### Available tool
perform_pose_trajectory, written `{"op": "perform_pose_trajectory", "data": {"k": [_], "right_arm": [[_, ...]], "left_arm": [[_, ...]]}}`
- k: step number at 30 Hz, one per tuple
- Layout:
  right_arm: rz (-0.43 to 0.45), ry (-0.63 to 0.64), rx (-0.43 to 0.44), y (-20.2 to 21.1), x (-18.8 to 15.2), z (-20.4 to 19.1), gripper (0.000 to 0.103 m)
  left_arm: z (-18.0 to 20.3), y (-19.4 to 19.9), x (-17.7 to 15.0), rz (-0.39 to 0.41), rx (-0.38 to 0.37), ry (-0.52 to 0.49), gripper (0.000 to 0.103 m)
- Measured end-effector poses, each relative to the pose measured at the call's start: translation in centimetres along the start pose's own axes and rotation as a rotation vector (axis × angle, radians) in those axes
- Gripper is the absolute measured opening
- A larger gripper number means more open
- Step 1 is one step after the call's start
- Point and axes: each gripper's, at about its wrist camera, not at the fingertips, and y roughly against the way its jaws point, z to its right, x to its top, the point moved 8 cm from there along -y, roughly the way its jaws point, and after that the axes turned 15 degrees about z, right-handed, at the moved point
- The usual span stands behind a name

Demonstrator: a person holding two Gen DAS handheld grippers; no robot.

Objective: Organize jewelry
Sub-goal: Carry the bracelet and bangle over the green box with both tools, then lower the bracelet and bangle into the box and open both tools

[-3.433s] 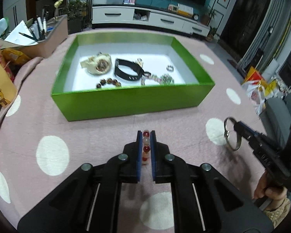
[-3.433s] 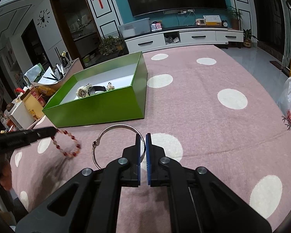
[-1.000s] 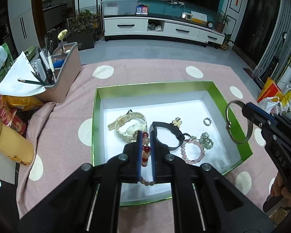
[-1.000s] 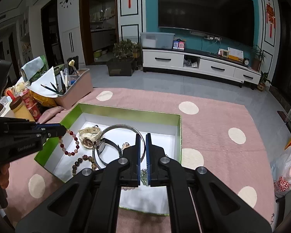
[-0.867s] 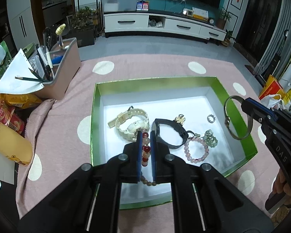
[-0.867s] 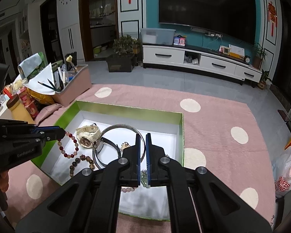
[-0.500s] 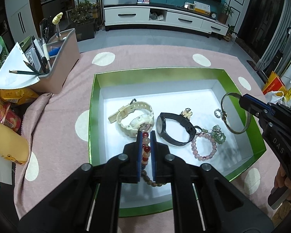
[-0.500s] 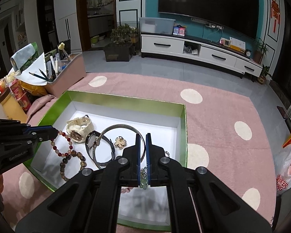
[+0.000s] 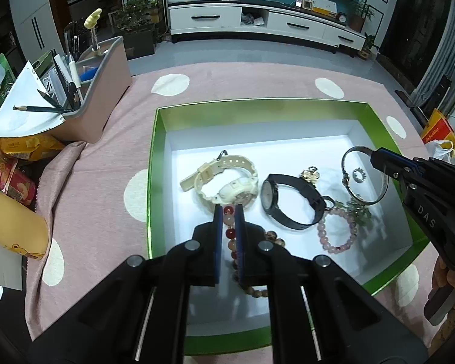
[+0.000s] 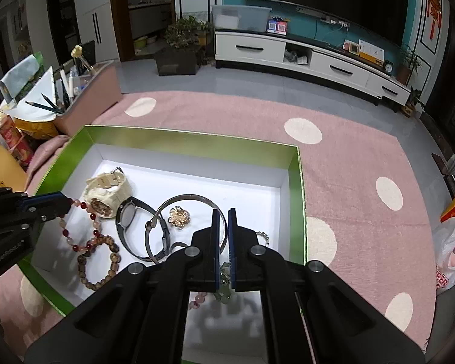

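Note:
My left gripper [image 9: 227,210] is shut on a red and peach bead bracelet [image 9: 230,234], which hangs over the near left of the green box [image 9: 153,182]. In the right wrist view the left gripper [image 10: 65,203] comes in from the left, and the bracelet [image 10: 66,232] dangles to the white floor. My right gripper [image 10: 223,212] is shut on a silver bangle [image 10: 185,196]. In the left wrist view the right gripper [image 9: 375,155] holds the bangle [image 9: 344,163] above the box's right side.
In the box lie a cream watch [image 9: 227,179], a black watch [image 9: 288,203], a pink bead bracelet [image 9: 336,230], a brown bead bracelet [image 10: 97,261], a gold brooch [image 10: 179,217] and a small ring [image 9: 359,176]. A pen-filled bin [image 9: 100,97] stands to the left.
Both grippers have sunk toward the box and tipped further down. The bangle has moved from the right rim to inside the box. The bead bracelet hangs lower.

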Motion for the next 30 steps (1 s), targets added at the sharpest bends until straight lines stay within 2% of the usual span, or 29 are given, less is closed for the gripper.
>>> {"op": "perform_pose_trajectory", "data": {"k": [30], "right_arm": [[-0.053,0.016,-0.037,-2.1,-0.7,0.3,0.004]], "left_arm": [[0.0,-1.4,-1.0,-0.020,0.036,-0.053,0.007]]}}
